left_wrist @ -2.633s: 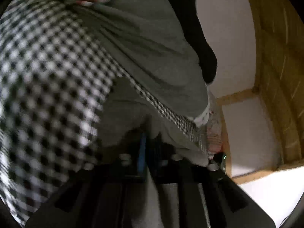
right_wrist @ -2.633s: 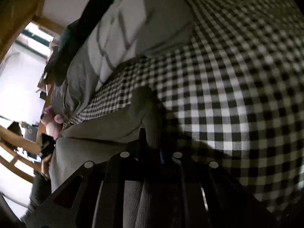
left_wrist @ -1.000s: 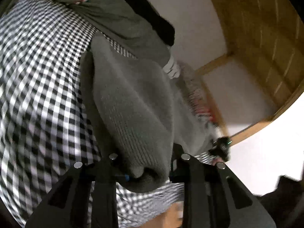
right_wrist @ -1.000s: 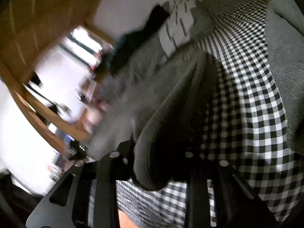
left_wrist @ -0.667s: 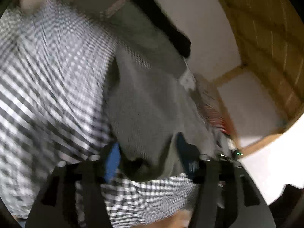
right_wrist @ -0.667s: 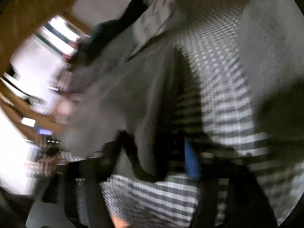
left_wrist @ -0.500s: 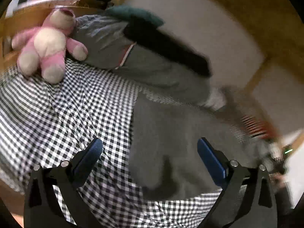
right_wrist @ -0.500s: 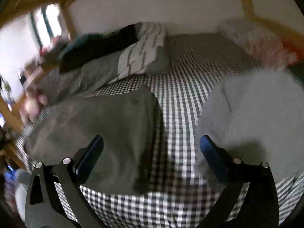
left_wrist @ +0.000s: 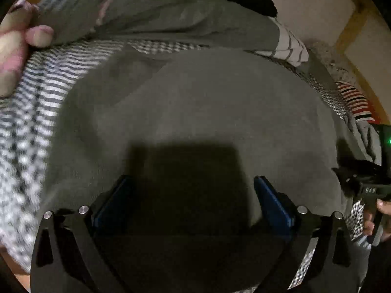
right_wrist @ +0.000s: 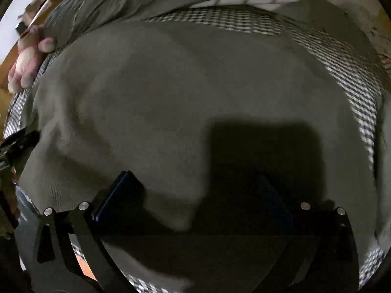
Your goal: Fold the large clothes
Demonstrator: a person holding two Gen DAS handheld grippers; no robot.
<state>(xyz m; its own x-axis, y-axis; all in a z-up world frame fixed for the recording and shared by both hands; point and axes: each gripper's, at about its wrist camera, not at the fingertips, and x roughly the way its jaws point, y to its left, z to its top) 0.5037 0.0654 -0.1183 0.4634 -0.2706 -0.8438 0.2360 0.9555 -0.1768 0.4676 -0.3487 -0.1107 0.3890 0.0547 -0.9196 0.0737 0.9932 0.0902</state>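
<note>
sweater (left_wrist: pixel 207 112) edges inside checkered sheet (left_wrist: pixel 31 112)

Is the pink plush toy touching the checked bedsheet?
Touching. In the right wrist view the plush toy lies on the checked sheet at its left edge, beside the grey garment.

Only one marking readable: small pale letters, roughly "DAB" or "OAB", on the dark body of the right gripper (left_wrist: pixel 369 190) at the left wrist view's right edge. Nothing else legible.
</note>
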